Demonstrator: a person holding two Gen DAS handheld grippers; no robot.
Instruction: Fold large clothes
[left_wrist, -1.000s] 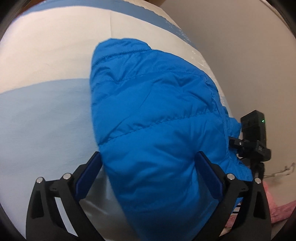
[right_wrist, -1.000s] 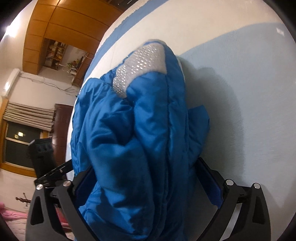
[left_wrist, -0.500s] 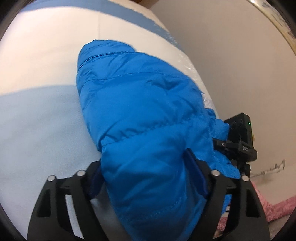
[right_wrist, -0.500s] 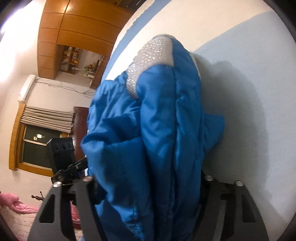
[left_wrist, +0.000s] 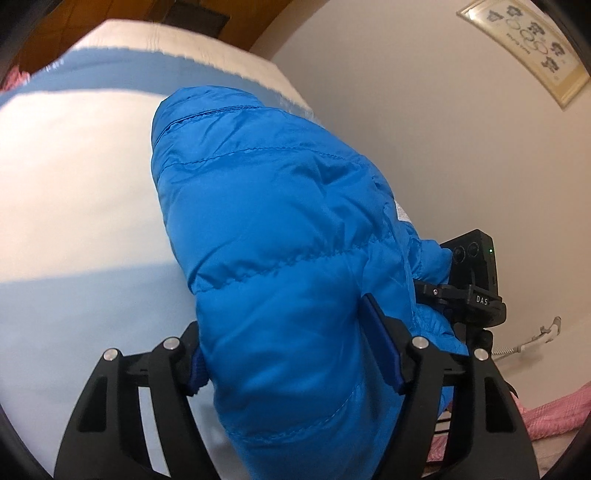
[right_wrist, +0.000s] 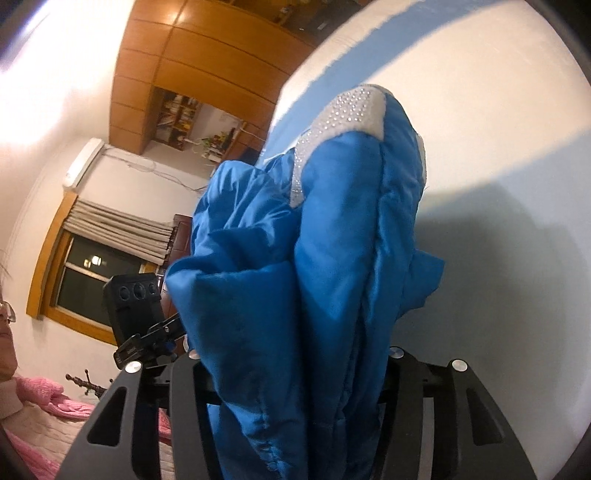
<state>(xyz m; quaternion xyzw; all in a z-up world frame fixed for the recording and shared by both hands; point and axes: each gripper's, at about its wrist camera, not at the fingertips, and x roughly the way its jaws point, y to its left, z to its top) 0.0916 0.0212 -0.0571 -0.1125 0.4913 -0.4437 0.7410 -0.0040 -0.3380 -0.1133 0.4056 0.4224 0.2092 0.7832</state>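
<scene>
Between both tools' fingers, left tool (left_wrist: 291, 354) and right tool (right_wrist: 295, 373), bunches blue jacket (left_wrist: 280, 236).

Black skeletal tongs (left_wrist: 291, 354), blue pads (left_wrist: 380, 347), silver screws (left_wrist: 420, 342).

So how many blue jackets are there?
1. The same blue jacket shows in both views, lying on the striped bed and bunched up between the jaws of the left gripper and the right gripper. More could be hidden underneath.

I count: 1 blue jacket (left_wrist: 295, 266) (right_wrist: 332, 277), 2 claws – left (left_wrist: 291, 362), right (right_wrist: 291, 365); 1 bed (left_wrist: 74, 184), 1 framed pic (left_wrist: 528, 48), 1 window (right_wrist: 99, 273).
</scene>
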